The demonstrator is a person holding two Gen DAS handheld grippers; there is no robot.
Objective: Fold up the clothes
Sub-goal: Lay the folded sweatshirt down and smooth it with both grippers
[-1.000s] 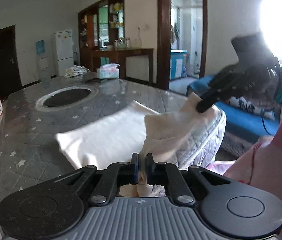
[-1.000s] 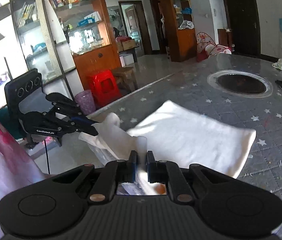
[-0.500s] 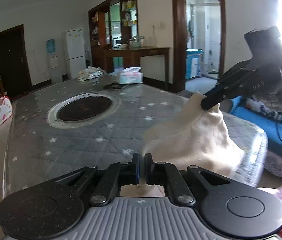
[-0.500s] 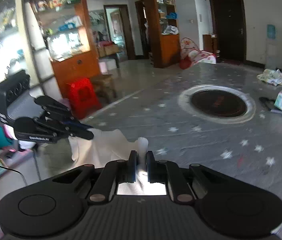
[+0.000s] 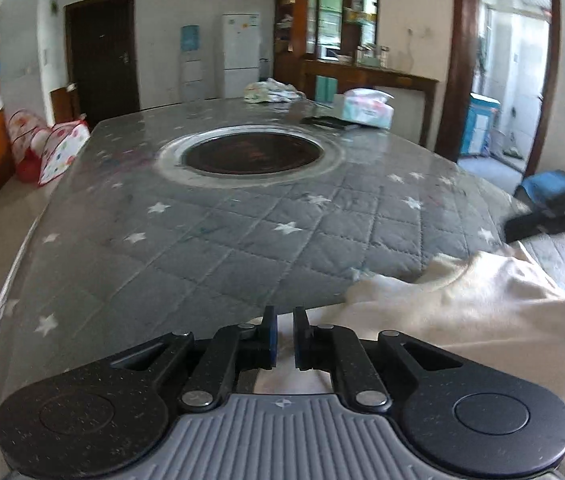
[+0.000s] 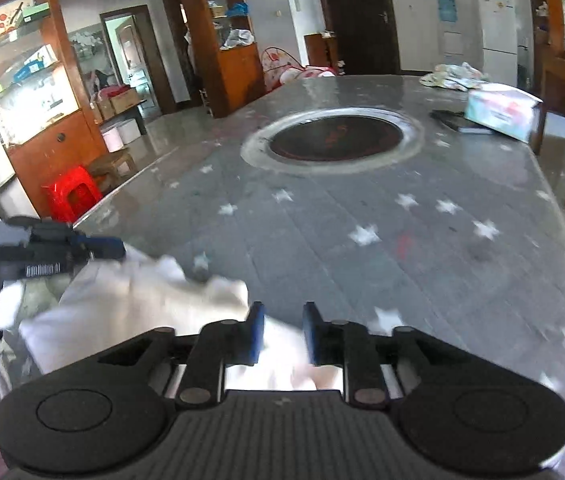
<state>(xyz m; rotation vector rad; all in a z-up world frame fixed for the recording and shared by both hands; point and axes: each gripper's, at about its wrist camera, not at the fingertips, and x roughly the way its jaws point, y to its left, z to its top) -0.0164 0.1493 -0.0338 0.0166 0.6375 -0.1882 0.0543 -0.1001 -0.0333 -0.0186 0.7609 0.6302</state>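
Cream cloth [image 5: 478, 304], bunched in soft folds, lying at table's near edge

Counts: two grippers, left gripper [image 5: 285, 334] and right gripper [image 6: 281, 334]. One cream garment [image 5: 482, 304] on one quilted tabletop [image 5: 242, 240]. One round inset plate [image 5: 252, 154]. One tissue pack [image 5: 368, 108]. One crumpled patterned cloth [image 5: 268, 91]. One dark flat item [image 5: 324, 121]. One red stool [image 6: 72, 196]. One white fridge [image 5: 241, 54].
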